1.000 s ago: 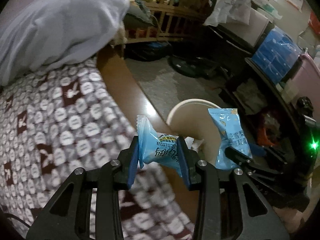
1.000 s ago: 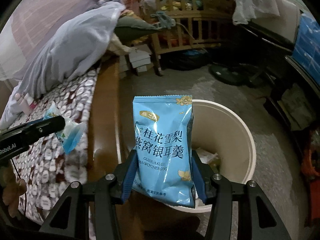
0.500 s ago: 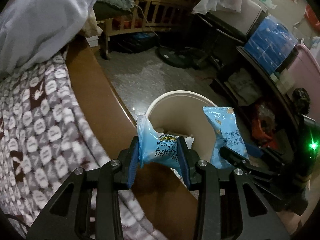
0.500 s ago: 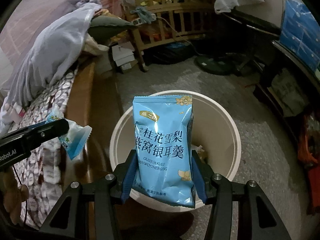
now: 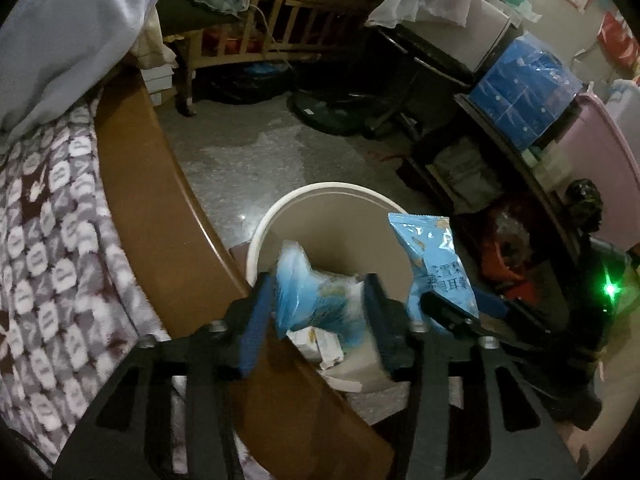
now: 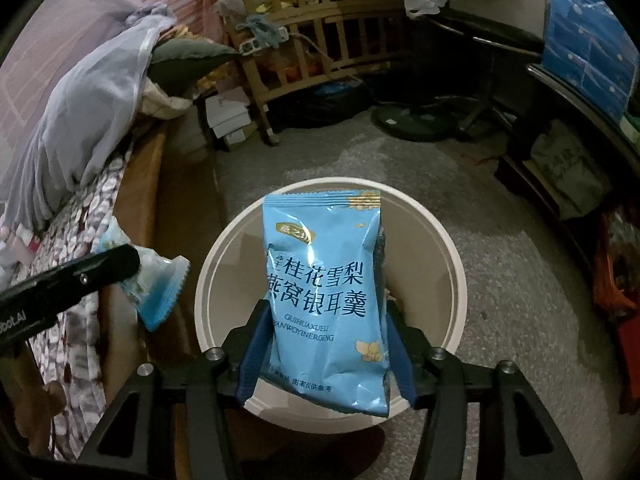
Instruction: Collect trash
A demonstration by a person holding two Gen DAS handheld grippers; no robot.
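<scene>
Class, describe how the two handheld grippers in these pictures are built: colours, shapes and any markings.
Each gripper, left gripper and right gripper, has black skeletal fingers with triangular cut-outs, silver bolts and blue pads. The left one's side shows white lettering; a green light glows on the right one's body.

A cream bin (image 6: 452, 276) stands on the grey speckled floor (image 6: 500, 248).

Left hand-held gripper (image 5: 320, 308) and right hand-held gripper (image 6: 326, 344) both point steeply downward, jaws opening.

Dim rm, fisheye warp + dark corners, motion blur in left view.
</scene>
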